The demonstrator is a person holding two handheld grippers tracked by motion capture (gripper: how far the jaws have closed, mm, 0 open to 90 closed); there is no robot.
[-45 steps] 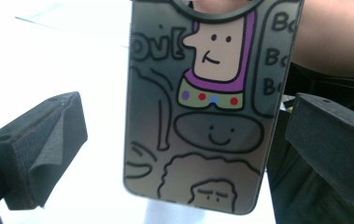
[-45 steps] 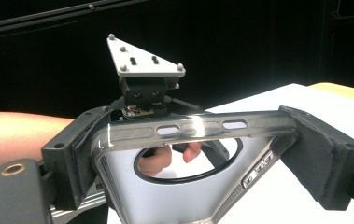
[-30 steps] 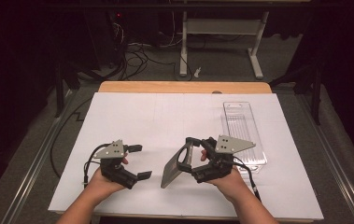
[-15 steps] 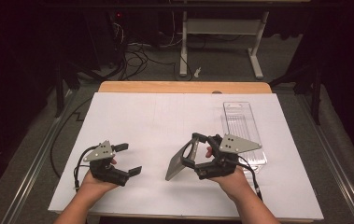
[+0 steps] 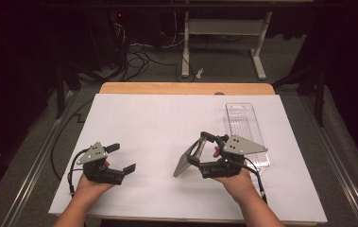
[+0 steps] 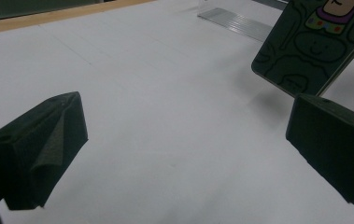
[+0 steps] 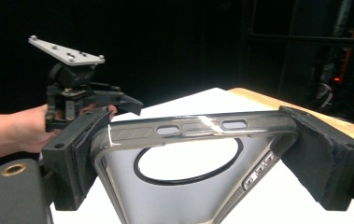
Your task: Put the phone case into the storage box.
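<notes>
R gripper (image 5: pixel 204 152) clamps phone case (image 5: pixel 186 161) by its edges, tilted w/ low end on table (image 5: pixel 143 123) — L gripper (image 5: pixel 120 158) wide open, empty. Likely mid-handover; next: L closes in on case.

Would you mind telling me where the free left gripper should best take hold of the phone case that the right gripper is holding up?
Probably the lower end of the phone case. It tilts, its top end clamped across the width by the right gripper, its bottom corner near the white table. The left gripper, open, could come from the left and close across the long side edges.
</notes>
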